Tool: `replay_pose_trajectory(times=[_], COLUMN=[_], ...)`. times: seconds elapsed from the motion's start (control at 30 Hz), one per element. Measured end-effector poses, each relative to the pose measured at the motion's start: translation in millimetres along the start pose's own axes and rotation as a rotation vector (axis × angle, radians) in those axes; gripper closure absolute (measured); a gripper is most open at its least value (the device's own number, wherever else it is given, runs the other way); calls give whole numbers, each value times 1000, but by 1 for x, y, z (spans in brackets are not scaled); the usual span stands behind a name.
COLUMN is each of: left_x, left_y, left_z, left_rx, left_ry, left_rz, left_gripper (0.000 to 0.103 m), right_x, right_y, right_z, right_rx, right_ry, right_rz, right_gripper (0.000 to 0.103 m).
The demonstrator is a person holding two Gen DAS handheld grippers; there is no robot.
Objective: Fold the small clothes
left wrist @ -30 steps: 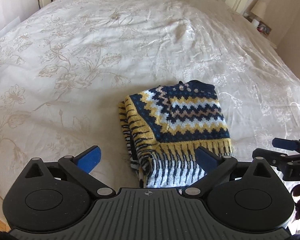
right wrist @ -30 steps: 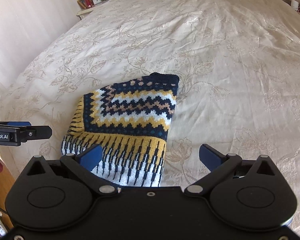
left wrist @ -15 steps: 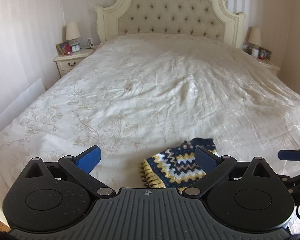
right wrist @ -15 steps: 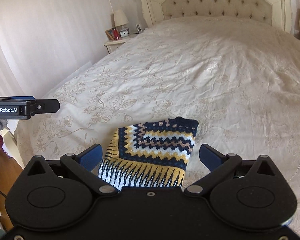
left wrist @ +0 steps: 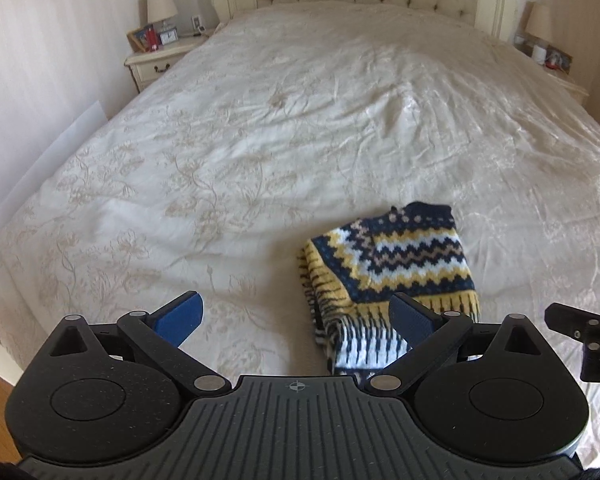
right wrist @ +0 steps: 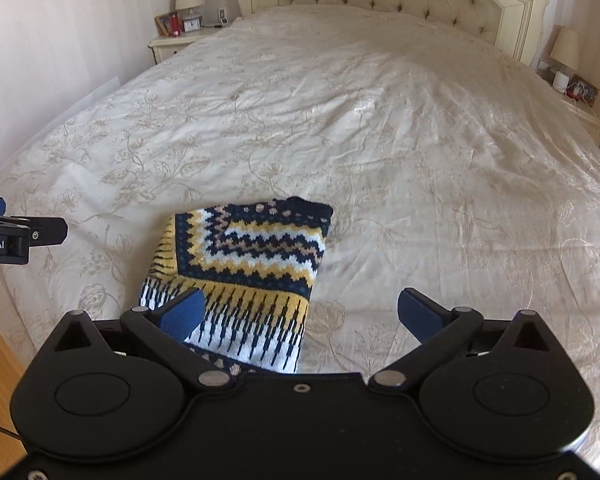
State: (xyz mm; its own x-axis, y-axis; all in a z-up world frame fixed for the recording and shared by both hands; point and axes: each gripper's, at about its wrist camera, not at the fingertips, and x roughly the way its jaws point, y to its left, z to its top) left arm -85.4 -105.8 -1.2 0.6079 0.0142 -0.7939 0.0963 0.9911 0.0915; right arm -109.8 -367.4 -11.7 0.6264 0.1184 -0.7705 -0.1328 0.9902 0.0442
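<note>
From my right gripper (right wrist: 300,312), jaws spread wide and empty, the folded patterned sweater (right wrist: 244,268) lies on the cream floral bedspread (right wrist: 380,120); left gripper (right wrist: 16,236) hovers alongside.

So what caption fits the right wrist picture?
Open right gripper above a folded patterned sweater on a cream bed.

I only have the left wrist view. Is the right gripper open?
Observer: Yes, the right gripper is open and grips nothing.
Operator: Where is it relative to the sweater?
Observer: In its own view, its left finger overlaps the sweater at the near left corner; the other finger is over bare bedspread.
Operator: What is at the sweater's near edge?
Observer: A navy dotted band, partly hidden by the gripper body.
</note>
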Motion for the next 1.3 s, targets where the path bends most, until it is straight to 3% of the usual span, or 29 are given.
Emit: replay_pose_trajectory(times=[0.27,0.47,1.3], left_x=[26,42,57], left_y=[3,4,6], left_z=[-19,-27,-40], left_rx=[-29,-43,-44], left_ry=[162,246,327], left_rz=[-15,-9,-23], left_gripper=[4,11,11], right_x=[11,21,38], right_y=[-1,-4,-6], right_z=[-13,-17,-23], right_rx=[30,78,151], right_ry=[91,135,187], right_rz=[19,21,-6], right_gripper=[1,1,1])
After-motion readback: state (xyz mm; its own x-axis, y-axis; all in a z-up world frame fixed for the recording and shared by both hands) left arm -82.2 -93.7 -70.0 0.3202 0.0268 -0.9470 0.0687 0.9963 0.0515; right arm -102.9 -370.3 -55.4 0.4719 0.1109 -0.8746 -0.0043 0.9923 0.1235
